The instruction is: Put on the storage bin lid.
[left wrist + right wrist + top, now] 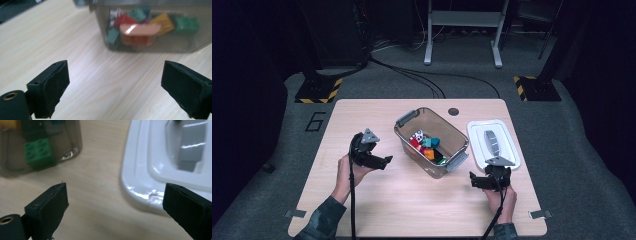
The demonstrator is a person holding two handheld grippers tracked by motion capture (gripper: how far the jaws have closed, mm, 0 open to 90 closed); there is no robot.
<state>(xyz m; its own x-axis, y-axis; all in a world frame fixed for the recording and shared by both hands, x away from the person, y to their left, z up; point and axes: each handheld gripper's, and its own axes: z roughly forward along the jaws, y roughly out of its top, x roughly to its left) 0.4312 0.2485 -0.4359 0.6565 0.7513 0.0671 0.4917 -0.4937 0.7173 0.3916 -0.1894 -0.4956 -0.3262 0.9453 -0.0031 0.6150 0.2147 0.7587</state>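
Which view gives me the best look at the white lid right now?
High view: the whole white lid lies flat beside the clear bin, grey handle visible. The right gripper view shows just its near corner, close up.

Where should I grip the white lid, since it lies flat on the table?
Probably the raised grey handle along the middle of the lid, from straight above with fingers across its narrow width. The rim lies flush on the table, leaving little to pinch.

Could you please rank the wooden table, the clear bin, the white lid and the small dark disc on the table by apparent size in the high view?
1. wooden table
2. clear bin
3. white lid, a little smaller than the bin in outline
4. small dark disc
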